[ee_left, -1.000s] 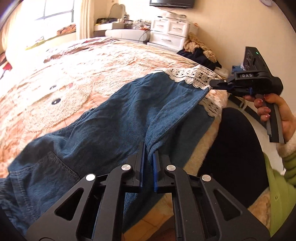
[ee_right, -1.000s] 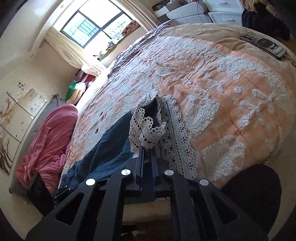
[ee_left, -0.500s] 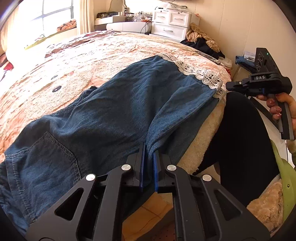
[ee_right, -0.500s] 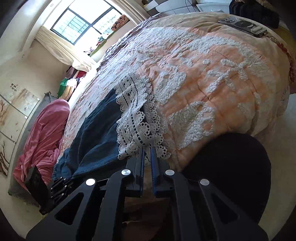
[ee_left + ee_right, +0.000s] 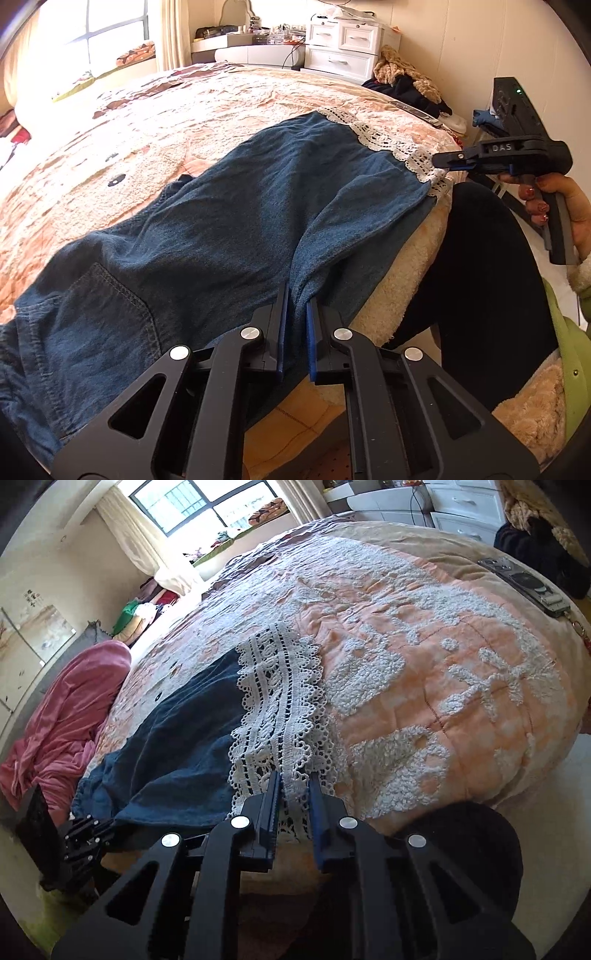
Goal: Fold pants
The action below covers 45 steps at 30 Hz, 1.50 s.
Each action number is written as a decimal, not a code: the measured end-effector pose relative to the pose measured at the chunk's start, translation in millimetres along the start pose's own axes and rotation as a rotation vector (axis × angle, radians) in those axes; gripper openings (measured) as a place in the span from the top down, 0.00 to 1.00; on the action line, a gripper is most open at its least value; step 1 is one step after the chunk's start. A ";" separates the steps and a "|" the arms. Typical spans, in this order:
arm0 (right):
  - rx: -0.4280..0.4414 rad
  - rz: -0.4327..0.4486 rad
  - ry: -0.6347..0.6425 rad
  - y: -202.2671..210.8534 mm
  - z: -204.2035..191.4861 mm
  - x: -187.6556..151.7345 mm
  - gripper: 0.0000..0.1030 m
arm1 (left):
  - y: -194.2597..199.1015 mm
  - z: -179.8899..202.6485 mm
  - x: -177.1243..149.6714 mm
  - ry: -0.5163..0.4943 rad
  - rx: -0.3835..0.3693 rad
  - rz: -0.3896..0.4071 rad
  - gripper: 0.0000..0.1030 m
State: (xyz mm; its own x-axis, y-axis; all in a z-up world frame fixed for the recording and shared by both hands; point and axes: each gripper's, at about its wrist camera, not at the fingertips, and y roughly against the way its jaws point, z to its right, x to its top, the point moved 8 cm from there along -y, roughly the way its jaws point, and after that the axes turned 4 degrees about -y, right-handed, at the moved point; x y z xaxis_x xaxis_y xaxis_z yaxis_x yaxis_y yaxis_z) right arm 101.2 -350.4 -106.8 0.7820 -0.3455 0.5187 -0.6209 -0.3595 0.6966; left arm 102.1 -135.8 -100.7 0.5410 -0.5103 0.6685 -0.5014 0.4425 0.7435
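**Mia:** Look at the left wrist view first. Where are the pants?

**Ben:** The blue pants (image 5: 229,221) lie on the bed (image 5: 110,147), spread across the middle of the frame. The waist end with the pocket is at the lower left. The lace hem (image 5: 384,142) is at the upper right. So the long way runs from lower left to upper right.

**Mia:** What is the left gripper (image 5: 295,306) doing?

**Ben:** It is at the bottom middle, with its jaws nearly together, pinching a ridge of blue cloth at the edge of the bed.

**Mia:** And at the right edge?

**Ben:** A hand (image 5: 554,206) holds the right gripper (image 5: 441,162), tip at the lace.

**Mia:** Now the right wrist view.

**Ben:** The right gripper (image 5: 293,786) sits at the bottom middle. Its jaws are opening, and the lace hem (image 5: 280,701) lies between them. The pants (image 5: 177,746) run off to the lower left.

**Mia:** How should this step go?

**Ben:** I think let the lace drop flat, with no bunching, and keep the left pinch tight so the cloth stays smooth.
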 end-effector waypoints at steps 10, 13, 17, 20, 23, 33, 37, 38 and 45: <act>-0.053 -0.053 0.029 -6.2 8.7 -15.1 0.84 | 3.0 10.4 -10.8 -0.056 0.016 -0.020 0.97; -0.063 -0.062 0.027 -7.6 11.7 -17.4 0.80 | 2.3 12.6 -12.2 -0.063 0.010 -0.021 0.97; -0.040 -0.034 -0.005 3.9 12.2 -14.1 0.71 | 2.1 13.0 -14.0 -0.051 0.003 -0.020 0.97; -0.053 0.023 0.007 16.2 9.1 -6.2 0.68 | 8.0 12.8 -14.6 -0.043 -0.003 -0.006 0.94; -0.044 0.070 0.061 23.9 -7.6 -0.5 0.67 | 9.7 15.3 -18.7 -0.027 -0.029 -0.007 0.88; -0.006 -0.124 0.197 -33.3 -50.7 -25.1 0.64 | 4.0 39.1 -30.3 -0.073 -0.055 -0.046 0.74; 0.006 -0.139 0.196 -37.0 -49.7 -33.1 0.58 | 19.9 36.5 -21.4 -0.049 -0.069 -0.009 0.66; 0.025 -0.128 0.198 -33.1 -52.1 -32.1 0.57 | 26.7 32.1 -16.4 -0.040 -0.068 0.010 0.64; 0.062 -0.011 0.176 -6.0 -53.1 0.4 0.53 | 50.2 -46.8 38.5 -0.014 0.135 0.027 0.47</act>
State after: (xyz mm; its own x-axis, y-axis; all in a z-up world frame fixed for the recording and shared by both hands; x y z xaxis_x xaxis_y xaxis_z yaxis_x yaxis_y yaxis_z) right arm 108.1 -302.4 -84.6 0.7828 -0.1862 0.5937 -0.6101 -0.4173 0.6736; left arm 129.4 -98.7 -36.9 0.5170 -0.5097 0.6876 -0.6027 0.3537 0.7153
